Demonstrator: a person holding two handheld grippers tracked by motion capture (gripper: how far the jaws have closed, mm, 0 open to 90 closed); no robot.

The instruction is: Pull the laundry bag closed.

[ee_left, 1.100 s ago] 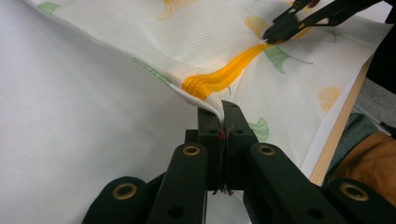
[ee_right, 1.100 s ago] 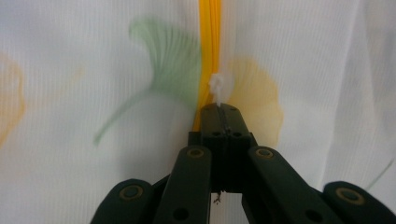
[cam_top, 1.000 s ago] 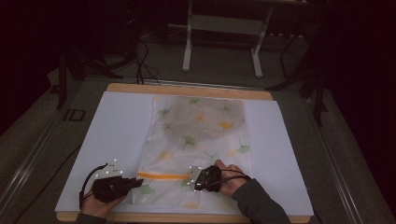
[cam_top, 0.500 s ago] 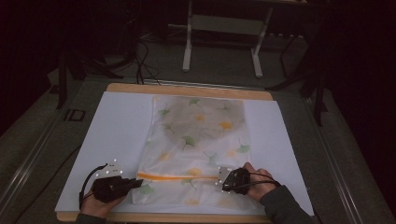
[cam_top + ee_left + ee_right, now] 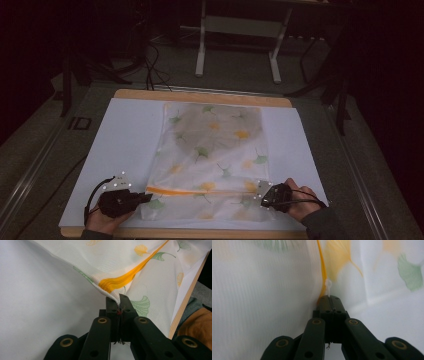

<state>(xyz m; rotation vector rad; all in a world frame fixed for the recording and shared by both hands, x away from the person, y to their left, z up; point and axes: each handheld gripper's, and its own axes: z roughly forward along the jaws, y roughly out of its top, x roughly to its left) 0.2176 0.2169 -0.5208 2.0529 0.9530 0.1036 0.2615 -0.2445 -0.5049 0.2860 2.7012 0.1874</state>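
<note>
A white mesh bag (image 5: 215, 145) printed with green and yellow leaves lies flat on the white sheet. An orange zipper (image 5: 200, 190) runs across its near end. My left gripper (image 5: 149, 196) is shut on the bag's fabric at the zipper's left end, and in the left gripper view the cloth (image 5: 140, 267) rises in a peak out of the closed left gripper (image 5: 119, 298). My right gripper (image 5: 251, 199) sits at the bag's right edge. In the right gripper view my right gripper (image 5: 331, 298) is shut on the small white zipper pull (image 5: 328, 287) of the orange zipper (image 5: 322, 267).
A white sheet (image 5: 120, 145) covers a wooden board (image 5: 200, 95). Bare sheet lies to the left and right of the bag. Beyond the table stands a metal frame (image 5: 237, 25) with cables on a dark floor. The board's near edge (image 5: 183, 305) is close to my left gripper.
My right gripper has slid rightward along the zipper, from the bag's middle to its right edge. The left gripper has kept still on the left corner.
</note>
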